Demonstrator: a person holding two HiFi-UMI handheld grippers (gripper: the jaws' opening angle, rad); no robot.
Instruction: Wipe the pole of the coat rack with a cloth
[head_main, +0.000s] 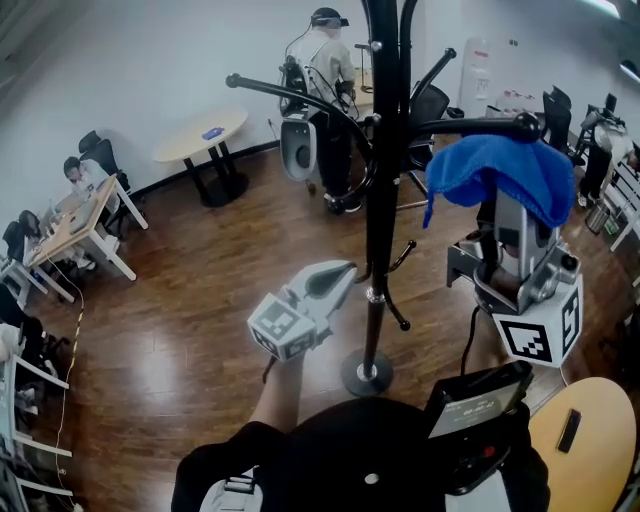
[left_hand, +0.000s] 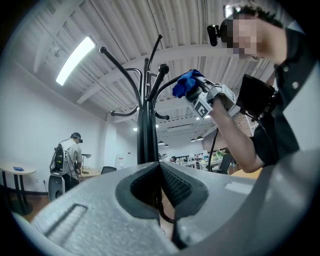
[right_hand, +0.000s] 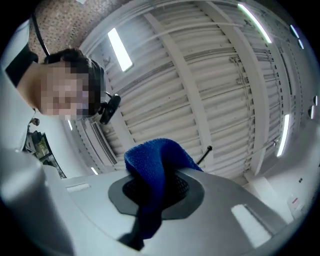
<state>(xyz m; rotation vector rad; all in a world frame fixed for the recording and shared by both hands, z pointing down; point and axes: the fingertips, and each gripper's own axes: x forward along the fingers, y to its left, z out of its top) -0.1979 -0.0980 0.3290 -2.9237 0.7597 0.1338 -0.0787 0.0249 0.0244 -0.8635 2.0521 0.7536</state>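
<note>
The black coat rack pole (head_main: 381, 200) rises in the middle of the head view, with curved hooks spreading near its top. A blue cloth (head_main: 500, 170) drapes over my right gripper (head_main: 512, 218), which is shut on it and points upward just right of the pole, close to a hook arm. In the right gripper view the cloth (right_hand: 150, 160) is pinched between the jaws of the right gripper (right_hand: 155, 182). My left gripper (head_main: 338, 277) is lower, just left of the pole, apart from it. Its jaws are shut and empty in the left gripper view (left_hand: 160, 172), with the pole (left_hand: 147, 135) beyond.
The rack's round base (head_main: 367, 373) stands on a dark wooden floor. A person with a headset (head_main: 325, 60) stands behind the rack. A round table (head_main: 205, 135) is at back left, desks (head_main: 75, 225) at far left, and a yellow tabletop (head_main: 590, 450) at lower right.
</note>
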